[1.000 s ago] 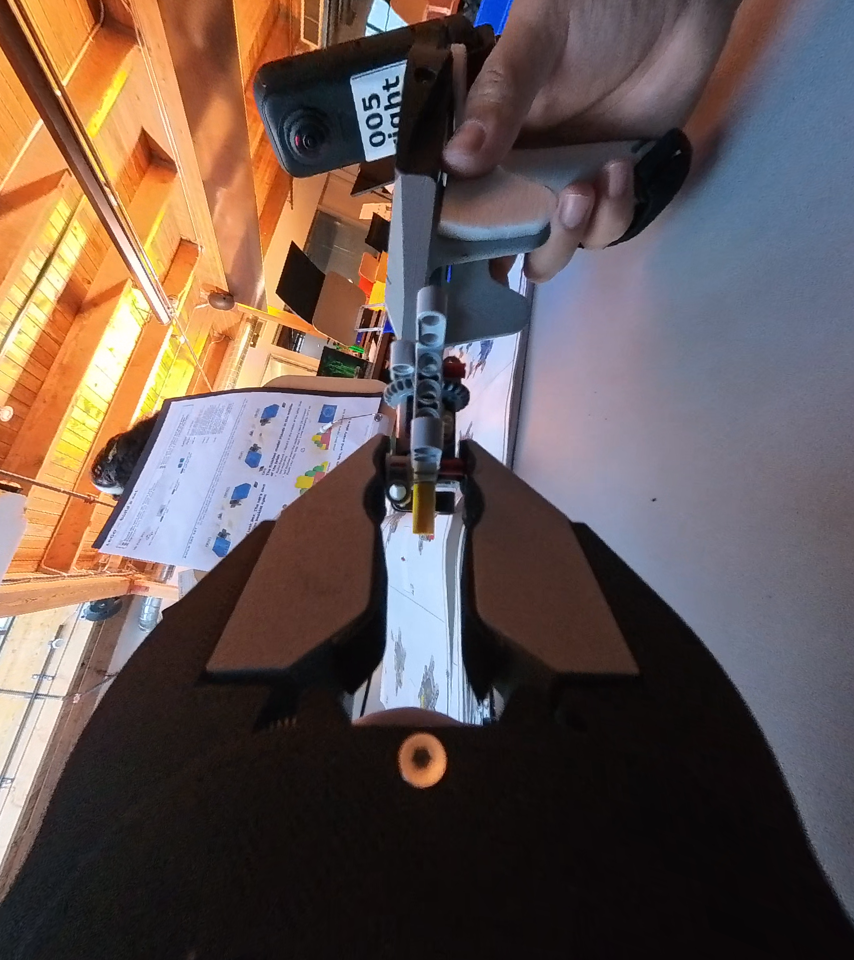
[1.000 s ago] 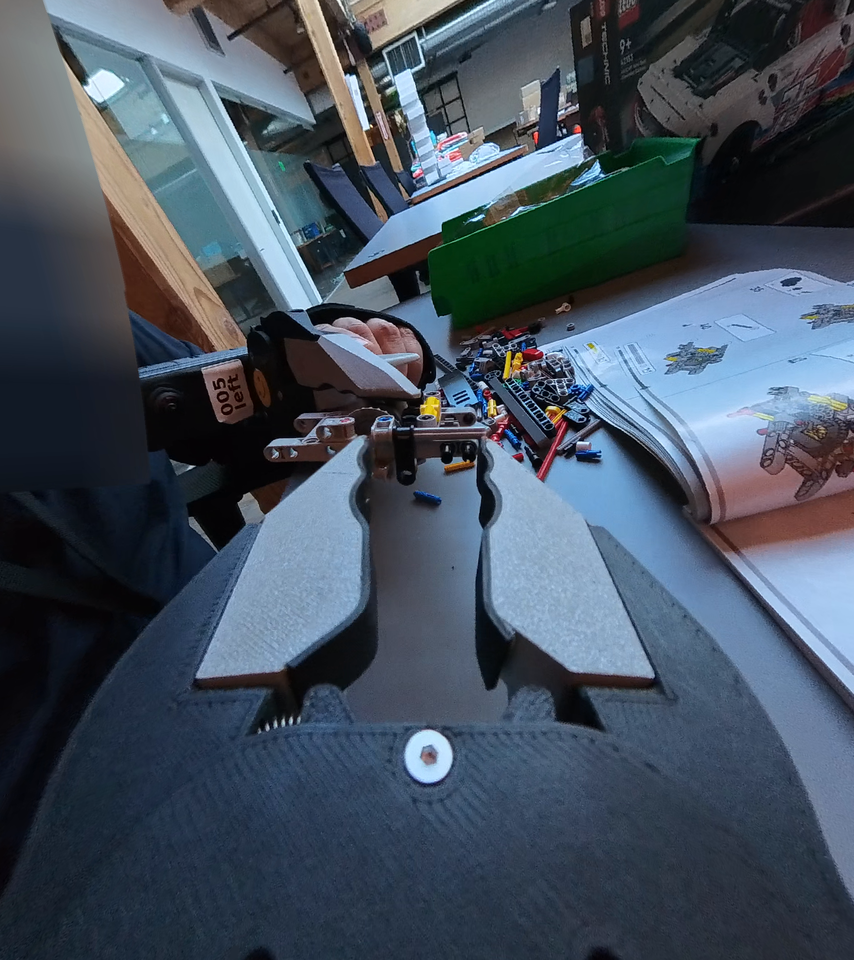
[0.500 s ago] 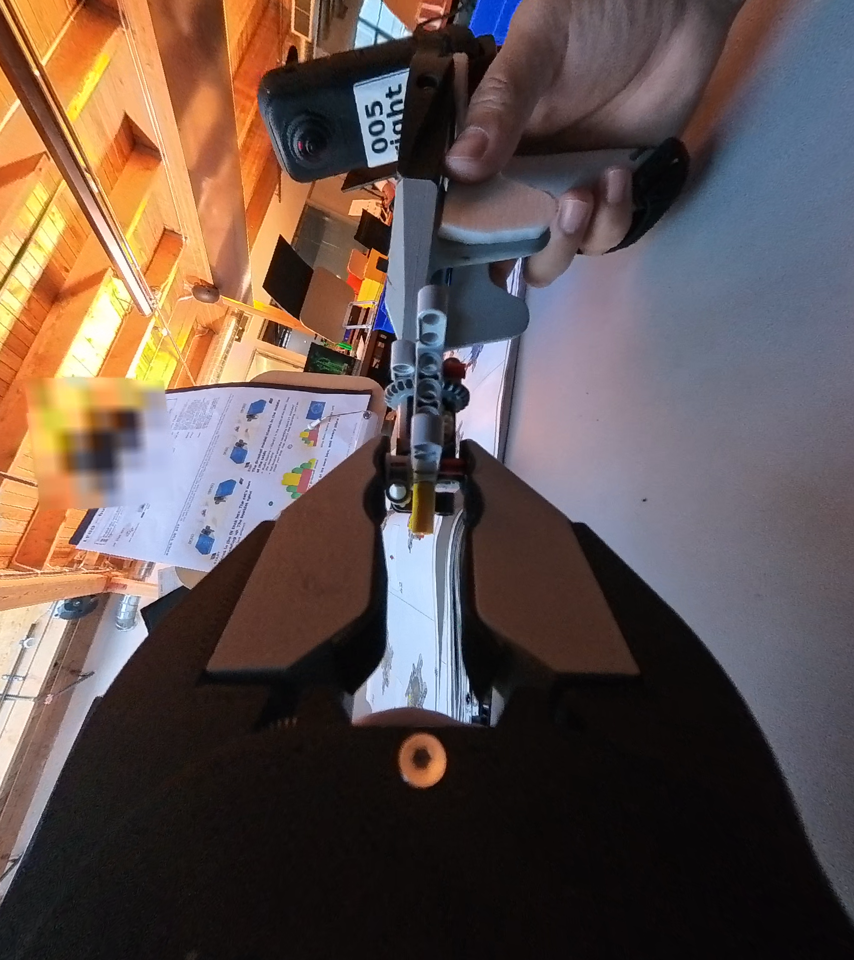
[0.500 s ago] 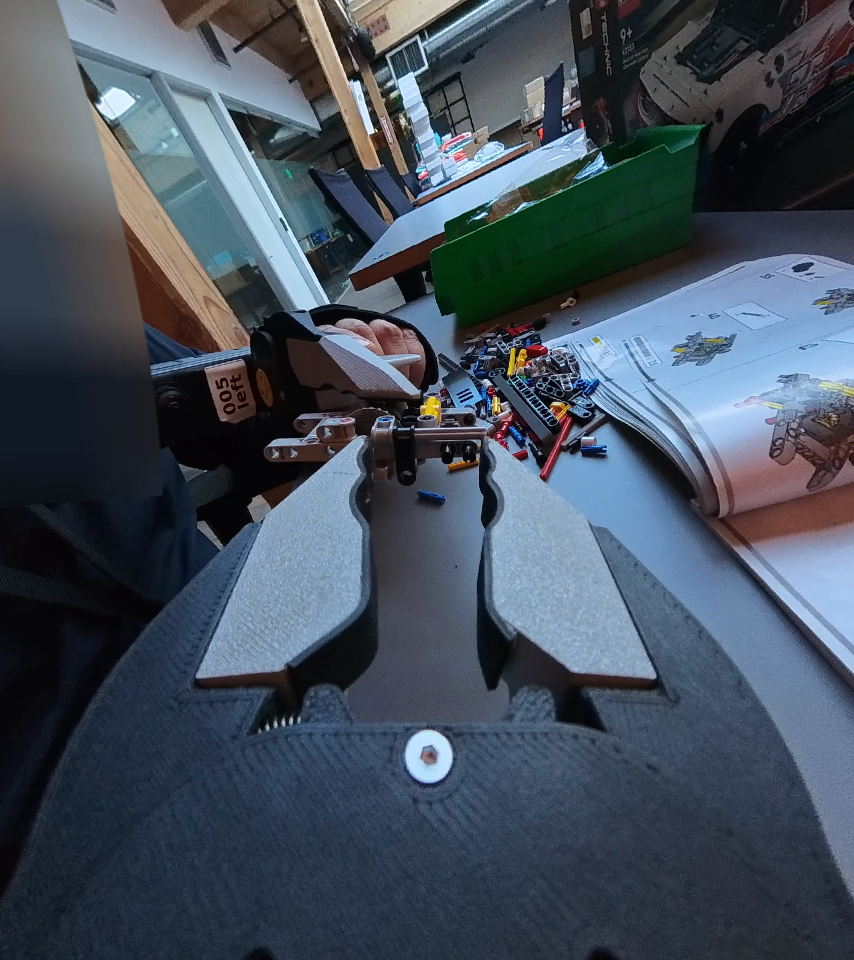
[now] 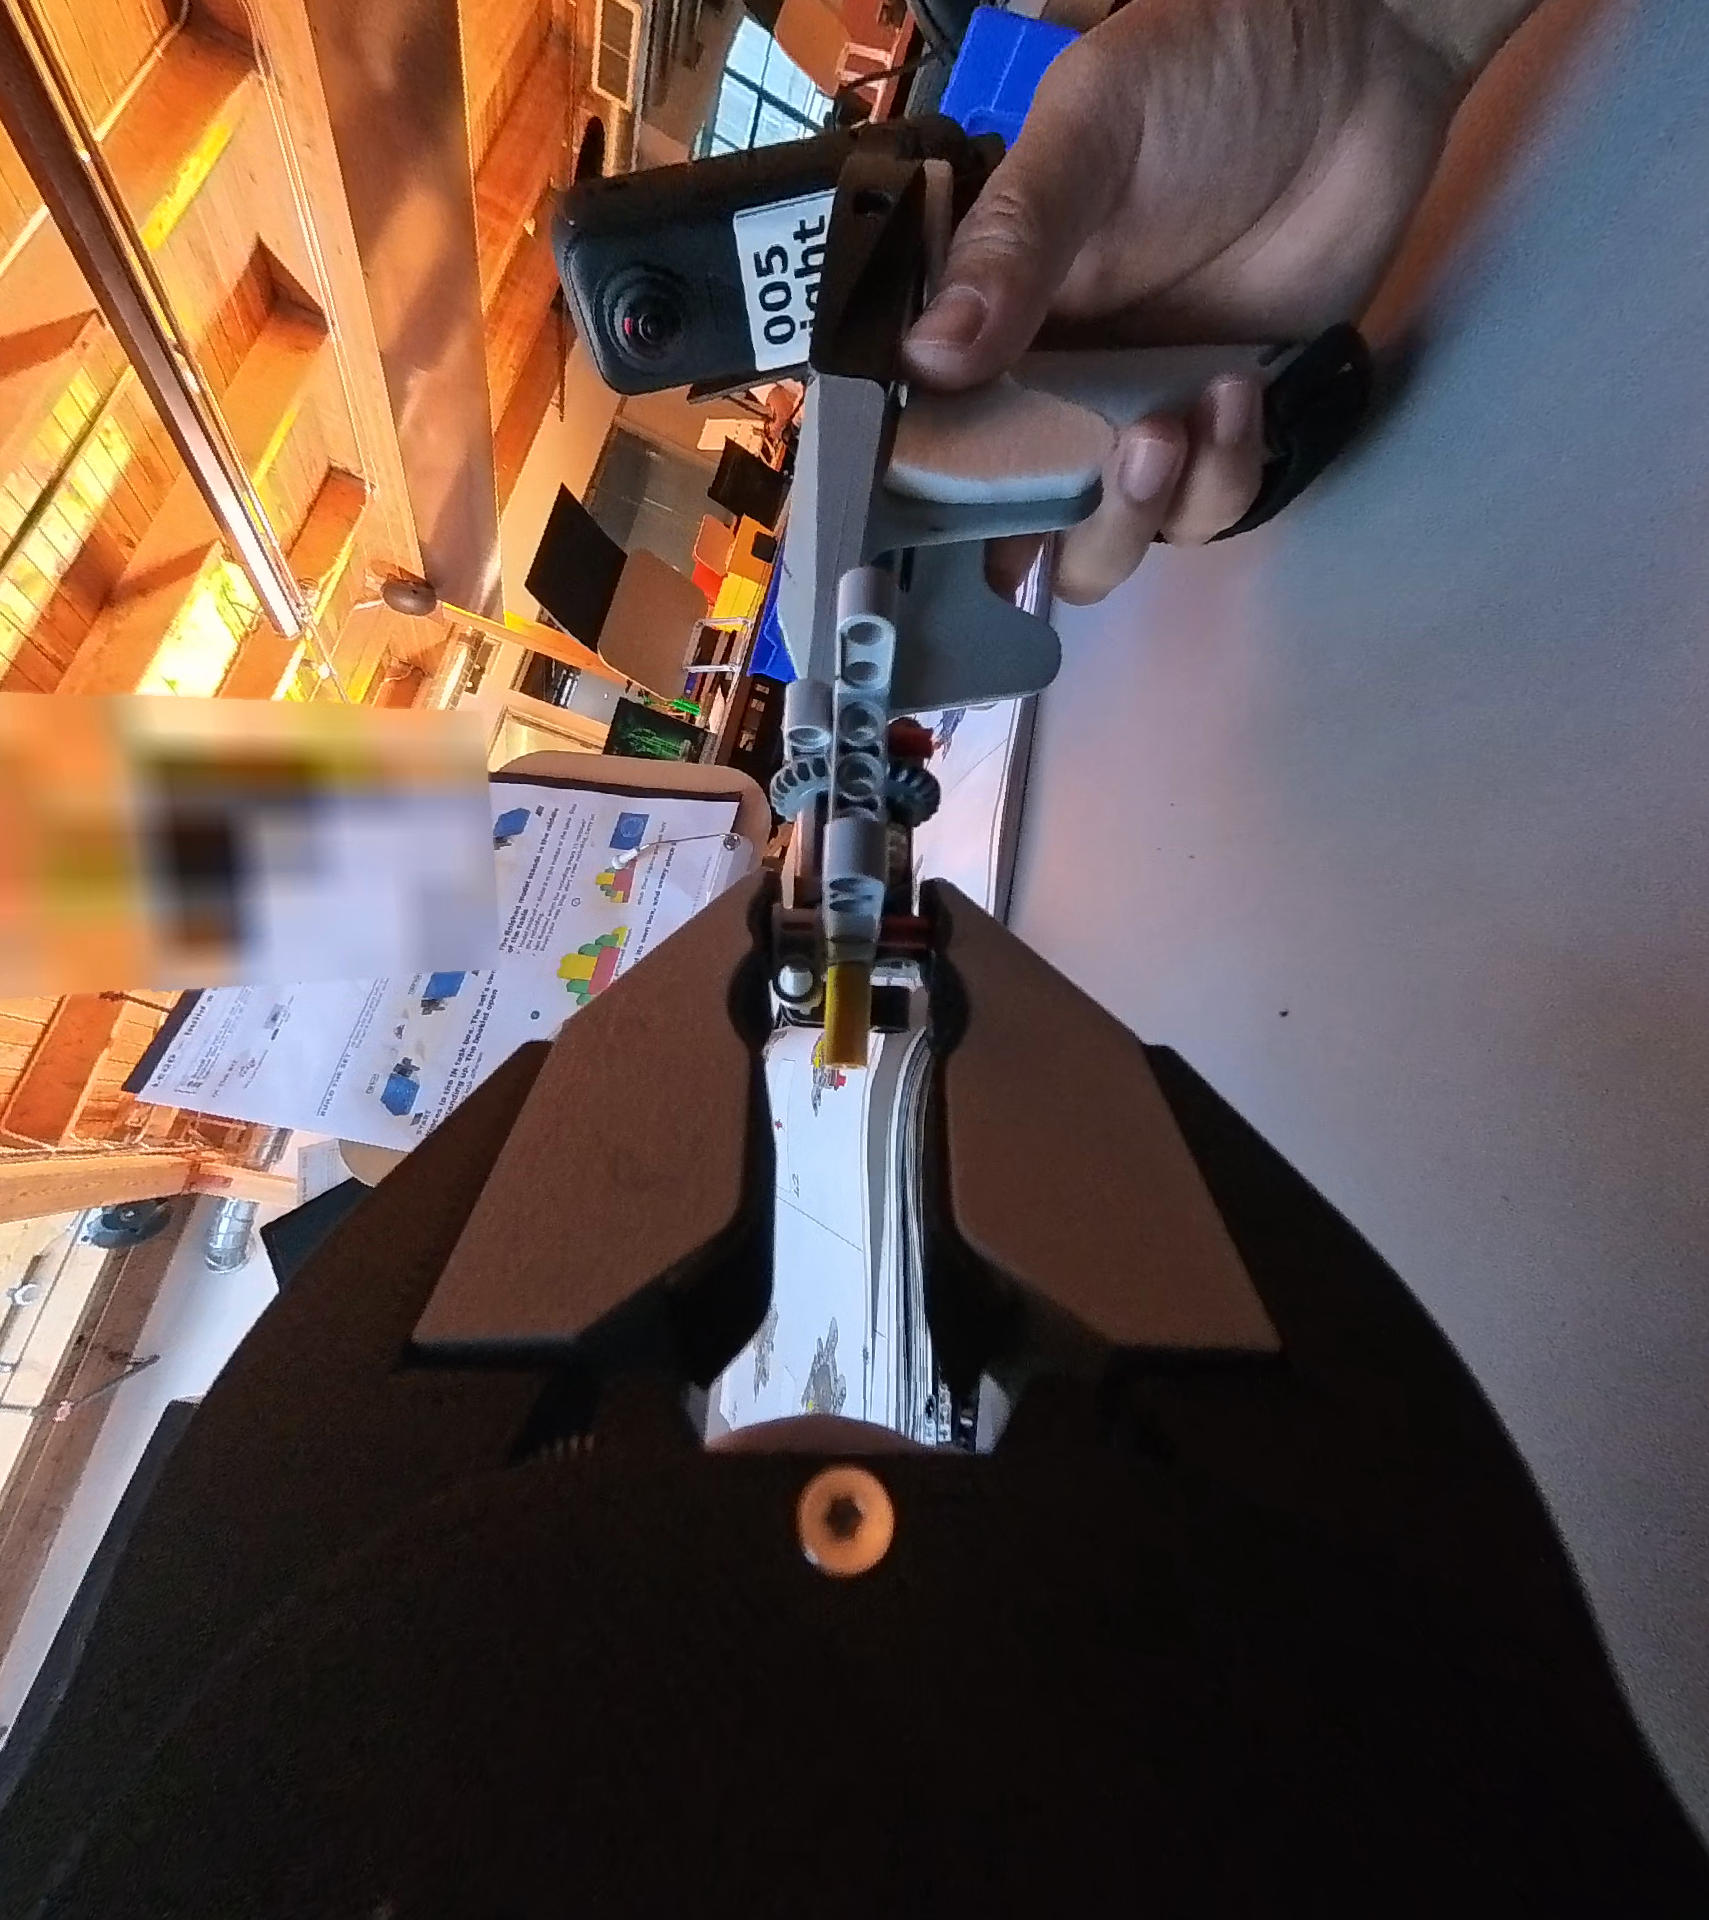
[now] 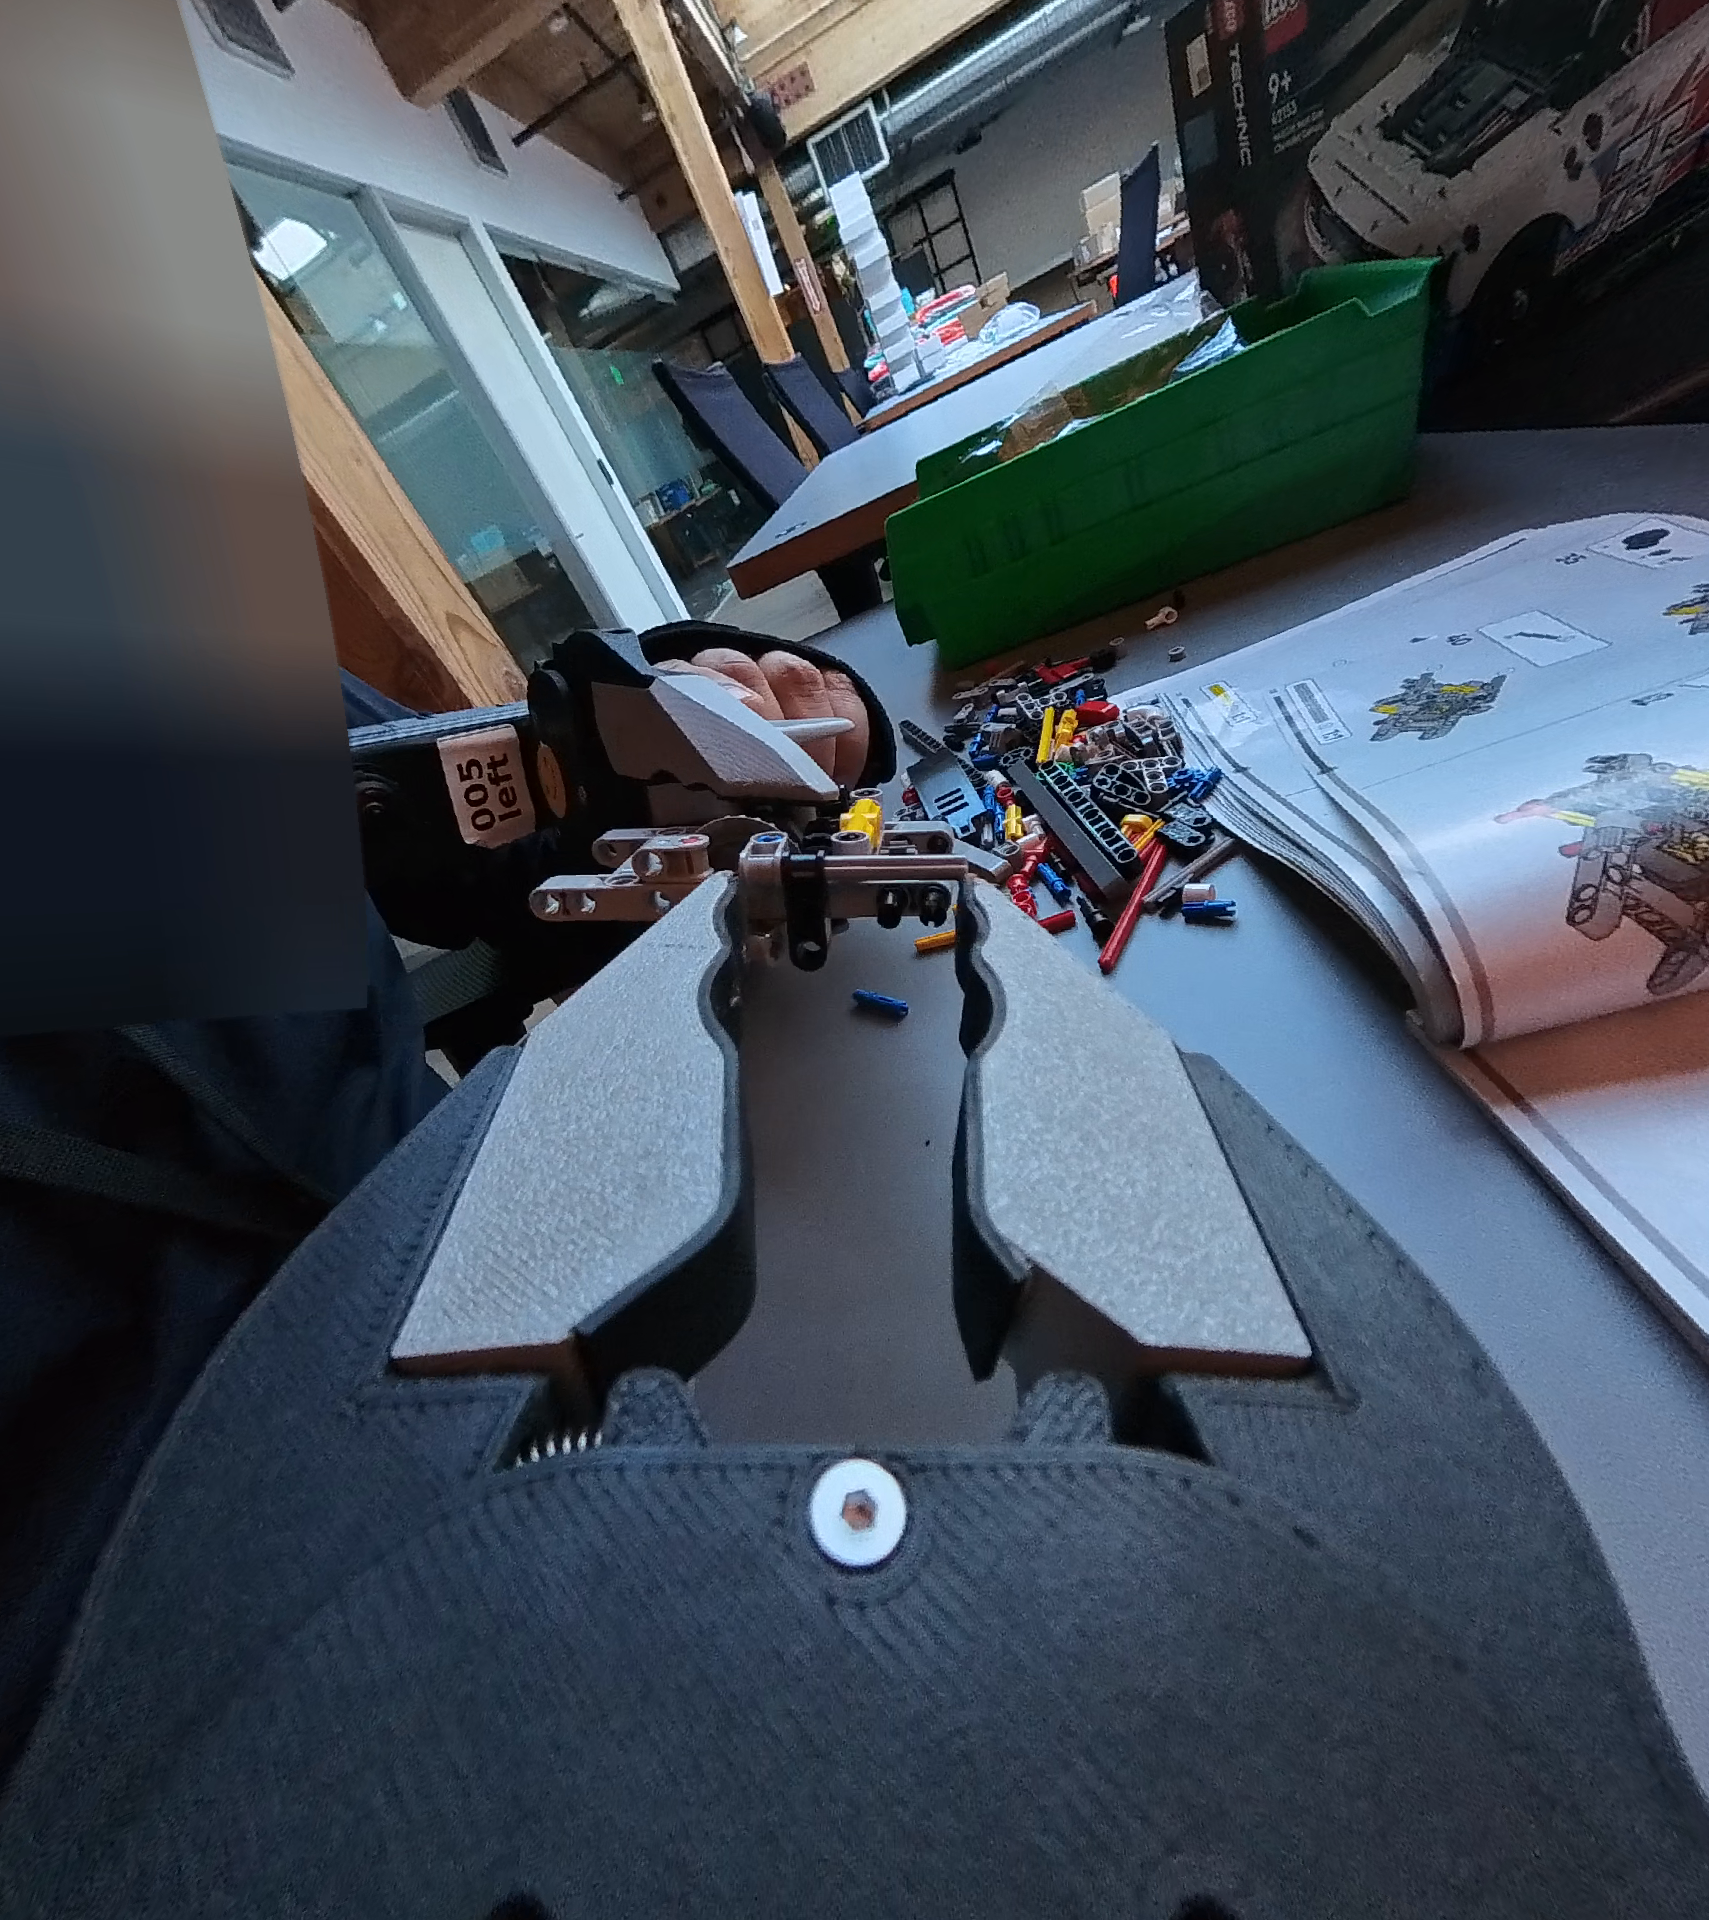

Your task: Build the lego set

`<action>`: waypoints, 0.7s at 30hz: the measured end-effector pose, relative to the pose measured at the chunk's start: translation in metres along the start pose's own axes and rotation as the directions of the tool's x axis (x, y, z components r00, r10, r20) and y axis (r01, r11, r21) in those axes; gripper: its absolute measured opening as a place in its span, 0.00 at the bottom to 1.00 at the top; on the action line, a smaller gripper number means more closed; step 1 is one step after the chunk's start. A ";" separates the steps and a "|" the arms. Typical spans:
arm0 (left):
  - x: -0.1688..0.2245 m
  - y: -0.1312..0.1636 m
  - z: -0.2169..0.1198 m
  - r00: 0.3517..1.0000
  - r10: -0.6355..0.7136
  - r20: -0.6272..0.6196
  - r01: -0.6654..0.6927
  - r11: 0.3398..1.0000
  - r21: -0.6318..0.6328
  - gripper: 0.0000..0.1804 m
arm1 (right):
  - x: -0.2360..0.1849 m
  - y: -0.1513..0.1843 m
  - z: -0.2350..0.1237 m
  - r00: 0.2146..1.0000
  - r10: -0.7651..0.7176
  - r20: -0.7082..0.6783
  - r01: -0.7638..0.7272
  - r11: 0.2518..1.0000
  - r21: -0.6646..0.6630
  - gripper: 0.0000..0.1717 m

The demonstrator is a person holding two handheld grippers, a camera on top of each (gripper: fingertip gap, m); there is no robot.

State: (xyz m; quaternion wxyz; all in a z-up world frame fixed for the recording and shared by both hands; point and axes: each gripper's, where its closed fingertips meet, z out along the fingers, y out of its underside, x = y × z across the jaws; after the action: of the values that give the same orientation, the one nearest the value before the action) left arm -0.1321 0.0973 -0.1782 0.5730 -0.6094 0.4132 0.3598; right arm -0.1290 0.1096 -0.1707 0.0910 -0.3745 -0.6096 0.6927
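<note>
A small grey brick assembly point(image 5: 855, 769) with gear wheels, black pins and a yellow axle point(image 5: 845, 1023) is held in the air between both grippers. My left gripper point(image 5: 845, 935) is shut on its near end, with the pads against its sides. The right gripper point(image 5: 834, 540), held by a hand point(image 5: 1193, 187), grips the far end. In the right wrist view my right gripper point(image 6: 845, 904) is shut on the same assembly point(image 6: 871, 883), with a pad at each end of its grey beam. The left gripper point(image 6: 725, 748) comes in from the left above the dark table point(image 6: 1245, 1039).
A pile of loose coloured pieces point(image 6: 1089, 790) lies just beyond the grippers. A blue pin point(image 6: 879, 1003) lies under the assembly. An open instruction booklet point(image 6: 1556, 779) is at the right, with a green bin point(image 6: 1172, 520) and a set box point(image 6: 1504, 135) behind. A printed sheet point(image 5: 517, 935) stands at the left. The grippers are tip to tip, or close to it.
Both grippers keep their hold on the assembly. The pair has shifted only slightly, and the background has slid a little in both views.
</note>
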 end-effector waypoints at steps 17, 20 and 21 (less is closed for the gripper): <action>0.004 0.000 0.001 1.000 -0.007 -0.020 0.007 1.000 -0.002 0.13 | 0.000 0.002 0.002 0.997 -0.065 -0.038 0.063 0.998 -0.030 0.23; 0.004 0.000 0.001 1.000 -0.012 -0.025 0.012 1.000 0.001 0.13 | 0.000 0.003 0.002 0.996 -0.081 -0.040 0.079 0.996 -0.041 0.23; 0.005 0.000 0.001 0.999 -0.018 -0.028 0.018 1.000 0.003 0.13 | 0.000 0.003 0.002 0.996 -0.085 -0.040 0.083 0.996 -0.045 0.23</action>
State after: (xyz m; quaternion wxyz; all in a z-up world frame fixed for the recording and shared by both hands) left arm -0.1298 0.0981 -0.1824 0.5712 -0.6172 0.4164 0.3454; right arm -0.1286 0.1072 -0.1736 0.1248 -0.3647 -0.6375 0.6671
